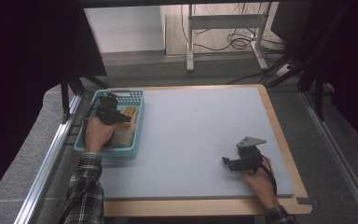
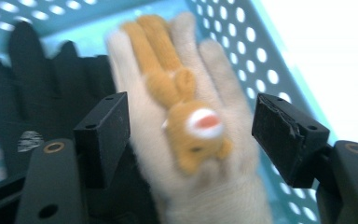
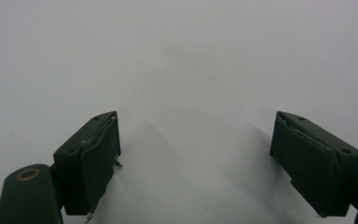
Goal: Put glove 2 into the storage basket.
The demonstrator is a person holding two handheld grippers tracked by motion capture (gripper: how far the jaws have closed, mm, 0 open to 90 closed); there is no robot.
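No readable writing on any item; the black glove (image 2: 42,98) carries a small pale mark near its cuff, too blurred to read.

Left tool (image 2: 191,135): positioned over the teal perforated basket (image 1: 137,122) at the table's left edge. Its jaws stand parted on either side of a cream glove (image 2: 214,186) with an orange plush animal on its back. A gap shows between the right pad and the glove; the left pad sits at the glove's edge, and contact there cannot be confirmed. Recorded as released, not clamped. The cream glove lies inside the basket, just beside the black glove, which partly sits behind the left jaw.

Right tool (image 1: 230,163): held low over the table (image 1: 200,121) toward its near right corner, jaws wide apart, nothing between them, bare surface beneath.

Clearance: the grey table top between basket and right tool is open. The basket walls close in around the left tool on the far and right sides. Beyond the table's far edge stand a metal frame (image 1: 223,23) and loose cables (image 1: 237,42) on the floor, well apart from both tools.
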